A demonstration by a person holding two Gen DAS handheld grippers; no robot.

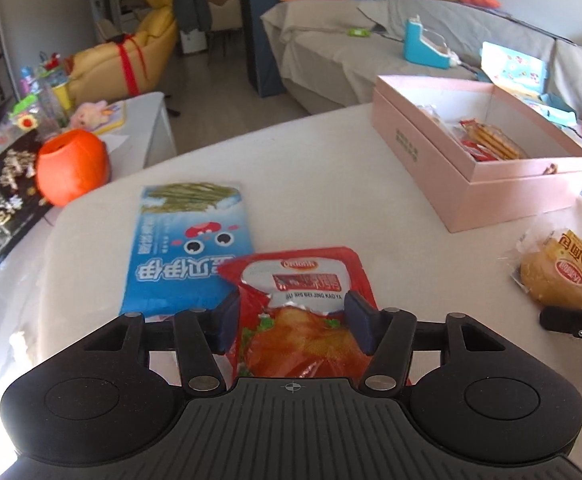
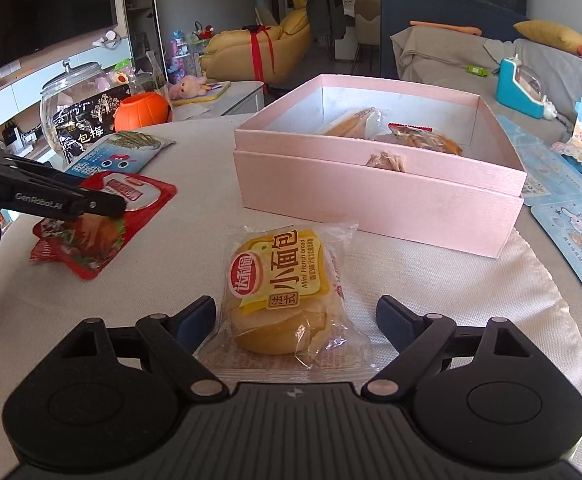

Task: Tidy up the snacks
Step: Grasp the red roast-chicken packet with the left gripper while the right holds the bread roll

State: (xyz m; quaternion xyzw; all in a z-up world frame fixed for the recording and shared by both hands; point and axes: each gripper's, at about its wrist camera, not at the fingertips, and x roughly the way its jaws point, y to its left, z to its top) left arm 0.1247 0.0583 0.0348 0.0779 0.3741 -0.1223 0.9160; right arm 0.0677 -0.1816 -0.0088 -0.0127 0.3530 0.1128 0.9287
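A red roast-duck snack pouch (image 1: 307, 312) lies on the white table between the fingers of my left gripper (image 1: 295, 320), whose pads touch its two side edges. It also shows in the right wrist view (image 2: 99, 224) under the left gripper (image 2: 91, 204). A wrapped yellow mini French bread (image 2: 283, 292) lies between the fingers of my right gripper (image 2: 295, 320), which is open with gaps on both sides; it also shows in the left wrist view (image 1: 559, 276). A blue seaweed snack bag (image 1: 187, 236) lies beside the pouch. The pink box (image 2: 379, 196) holds several snacks.
An orange pumpkin-shaped container (image 1: 71, 164) and a black packet (image 1: 3, 192) sit past the table's left edge. A glass jar (image 2: 75, 96) stands at the left. Cartoon cards (image 2: 579, 224) lie right of the box. A grey sofa (image 1: 371, 40) is behind.
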